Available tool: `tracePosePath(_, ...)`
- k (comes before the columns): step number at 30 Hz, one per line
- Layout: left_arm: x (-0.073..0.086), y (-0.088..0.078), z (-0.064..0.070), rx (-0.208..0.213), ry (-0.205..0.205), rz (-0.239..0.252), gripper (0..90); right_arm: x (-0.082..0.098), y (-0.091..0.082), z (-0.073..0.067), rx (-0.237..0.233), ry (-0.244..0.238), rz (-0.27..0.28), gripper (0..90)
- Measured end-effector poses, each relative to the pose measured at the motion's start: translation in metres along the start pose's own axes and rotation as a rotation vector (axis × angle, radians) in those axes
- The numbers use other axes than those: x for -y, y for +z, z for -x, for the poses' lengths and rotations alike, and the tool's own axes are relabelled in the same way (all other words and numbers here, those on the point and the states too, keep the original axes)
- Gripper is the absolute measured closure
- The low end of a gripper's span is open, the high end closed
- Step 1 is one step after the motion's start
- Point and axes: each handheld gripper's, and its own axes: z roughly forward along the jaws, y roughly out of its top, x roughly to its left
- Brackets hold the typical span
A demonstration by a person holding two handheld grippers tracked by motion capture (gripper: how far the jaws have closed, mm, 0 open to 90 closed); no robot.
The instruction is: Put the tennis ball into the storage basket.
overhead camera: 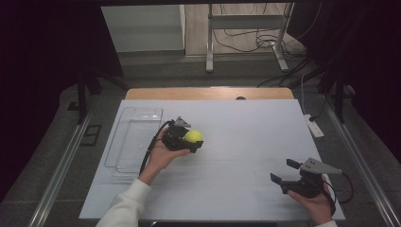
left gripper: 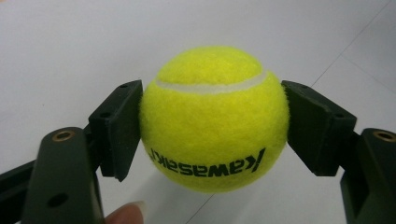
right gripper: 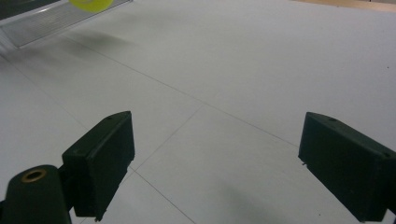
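Nearest the camera, at the table's near right corner, the right gripper rests in the person's right hand with its jaws spread wide and nothing between them. Toward the left side, the left gripper clamps a yellow tennis ball, one jaw pressed to each side; the ball seems to hang just above the white surface. A clear plastic tray lies along the left edge, just beside that hand.
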Motion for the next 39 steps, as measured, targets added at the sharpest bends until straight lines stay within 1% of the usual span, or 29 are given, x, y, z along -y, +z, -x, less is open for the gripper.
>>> tracePosePath(5,0.000,-0.005,0.000,0.008,-0.001,0.027,26.6,0.000,0.000,0.000,0.002,0.000,-0.002,10.9)
tracePosePath(20,0.000,-0.012,0.000,0.010,0.003,0.070,26.6,0.000,0.000,0.000,0.003,0.001,-0.001,11.0)
tracePosePath(25,0.000,-0.015,0.000,0.012,0.004,0.095,26.6,0.000,0.000,0.001,0.003,0.001,0.000,11.0)
tracePosePath(29,-0.001,-0.019,0.000,0.014,0.000,0.122,26.6,0.000,0.000,0.000,0.004,0.000,-0.001,11.0)
tracePosePath(39,-0.001,-0.025,0.000,0.019,-0.010,0.160,26.6,0.000,0.000,0.001,0.005,0.001,-0.001,11.0)
